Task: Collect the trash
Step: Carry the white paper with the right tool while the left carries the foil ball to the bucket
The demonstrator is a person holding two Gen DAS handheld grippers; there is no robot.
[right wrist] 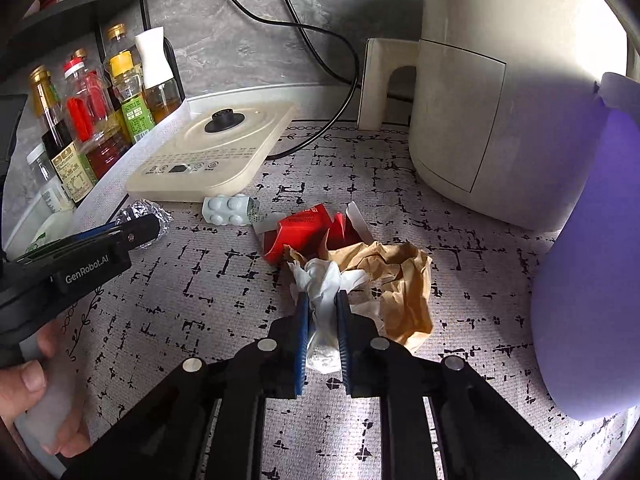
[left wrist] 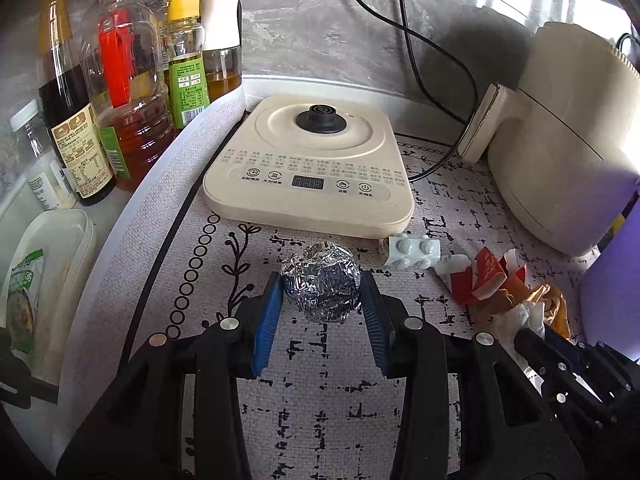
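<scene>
A crumpled foil ball (left wrist: 320, 286) lies on the patterned mat, between the blue pads of my left gripper (left wrist: 321, 294), whose jaws stand around it; the pads seem to touch its sides. The foil ball also shows in the right wrist view (right wrist: 150, 216). My right gripper (right wrist: 323, 308) is shut on a white crumpled tissue (right wrist: 322, 280). Beside it lie a crumpled brown paper bag (right wrist: 396, 276), a torn red carton (right wrist: 300, 232) and a pill blister pack (right wrist: 226, 209). The blister pack (left wrist: 412, 252) and red carton (left wrist: 480, 276) show right of the foil.
A cream kettle base (left wrist: 312, 160) sits behind the foil. Oil and sauce bottles (left wrist: 120, 80) stand in a tray at left. A cream appliance (right wrist: 500, 100) with cords stands at back right. A purple bag (right wrist: 592, 280) hangs at right.
</scene>
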